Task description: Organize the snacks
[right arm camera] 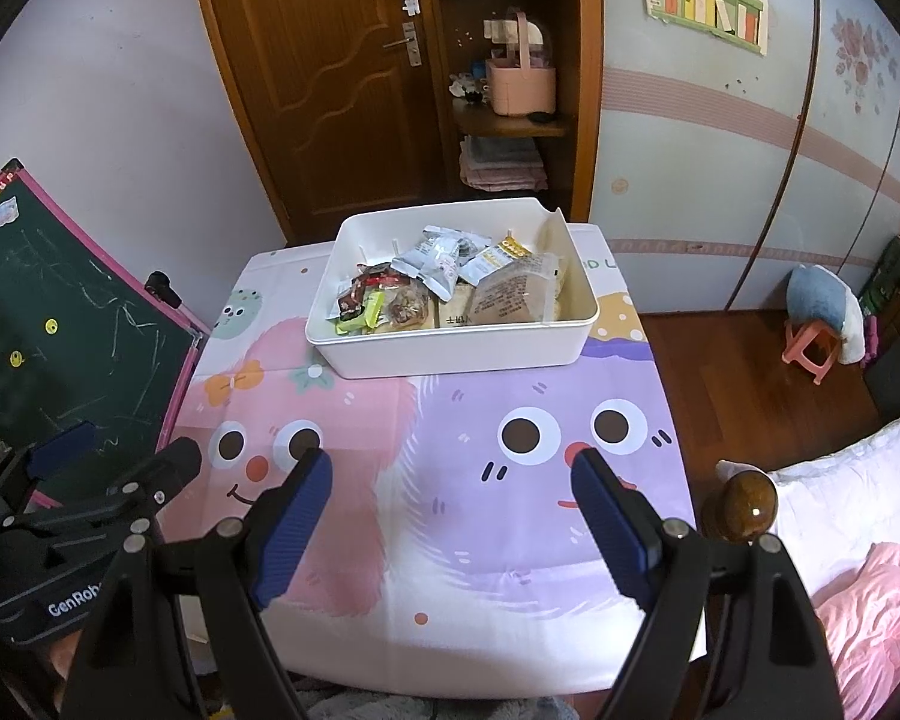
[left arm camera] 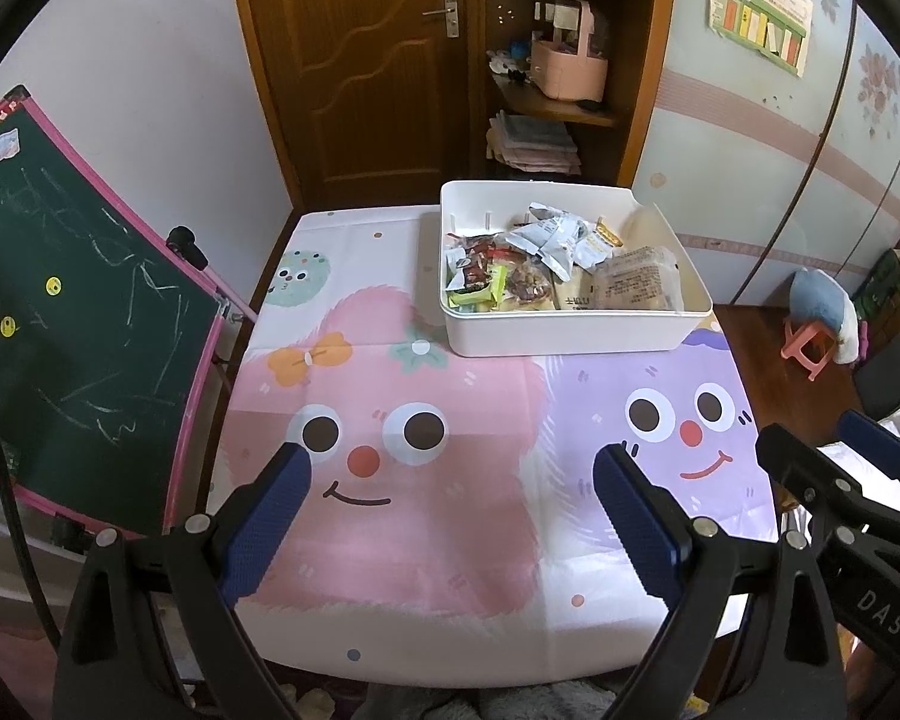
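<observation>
We hold the left gripper (left arm camera: 450, 480) and right gripper (right arm camera: 450, 480) over the near tablecloth (left arm camera: 426, 540), jaws spread, empty. The snack packets (left arm camera: 546, 264) fill the white bin (left arm camera: 570, 333) at the far side: light, crinkly, slippery, probably crushable; pinch sealed edges.

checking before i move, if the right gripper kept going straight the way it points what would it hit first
Most likely the tablecloth. The right gripper points steeply down with open, empty jaws at the bare purple cartoon face, short of the white bin of snack packets. Nothing stands in between, though depth is hard to judge.
</observation>
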The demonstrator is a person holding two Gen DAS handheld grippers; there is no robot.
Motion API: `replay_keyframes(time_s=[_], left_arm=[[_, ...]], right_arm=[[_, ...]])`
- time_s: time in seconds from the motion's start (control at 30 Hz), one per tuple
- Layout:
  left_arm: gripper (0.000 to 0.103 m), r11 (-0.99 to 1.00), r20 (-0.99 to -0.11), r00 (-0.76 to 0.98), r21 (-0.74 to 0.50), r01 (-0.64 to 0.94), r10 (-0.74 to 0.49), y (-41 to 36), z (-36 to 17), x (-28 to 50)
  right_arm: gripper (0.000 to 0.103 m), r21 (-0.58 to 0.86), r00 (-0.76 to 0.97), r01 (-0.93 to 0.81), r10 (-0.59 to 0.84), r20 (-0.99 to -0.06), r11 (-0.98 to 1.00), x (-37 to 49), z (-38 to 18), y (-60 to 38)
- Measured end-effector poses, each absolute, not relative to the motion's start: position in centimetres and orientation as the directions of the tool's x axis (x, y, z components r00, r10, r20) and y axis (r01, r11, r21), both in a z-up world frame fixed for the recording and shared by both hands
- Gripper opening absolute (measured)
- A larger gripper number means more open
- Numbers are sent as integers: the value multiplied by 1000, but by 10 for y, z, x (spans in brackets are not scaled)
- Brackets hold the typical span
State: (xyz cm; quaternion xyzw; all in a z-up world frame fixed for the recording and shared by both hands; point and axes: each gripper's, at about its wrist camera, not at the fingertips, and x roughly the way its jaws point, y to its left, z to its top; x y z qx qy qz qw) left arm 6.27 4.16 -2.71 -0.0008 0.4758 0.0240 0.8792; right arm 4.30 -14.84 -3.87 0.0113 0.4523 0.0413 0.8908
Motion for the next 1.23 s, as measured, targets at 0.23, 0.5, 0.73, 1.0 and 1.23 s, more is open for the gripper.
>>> replay_keyframes(time_s=[0.23,0.5,0.73,1.0,1.23], left_arm=[[95,999,-837,545,20,-45,42,41,-28,62],[95,999,-838,544,19,-40,37,41,-28,62],[95,999,-838,544,19,-37,36,38,-30,62],[95,999,-841,540,18,-28,30,36,-30,60],[95,999,-843,538,18,-27,30,34,-31,62]], right_arm=[[83,57,588,-64,84,-804,996,43,-39,-149],[83,58,589,-65,85,-804,996,43,-39,-150],[83,59,586,-62,84,-806,996,44,-39,-149],[83,60,585,-62,85,-806,996,44,-39,-150],[83,60,585,-61,84,-807,996,43,-40,-152]])
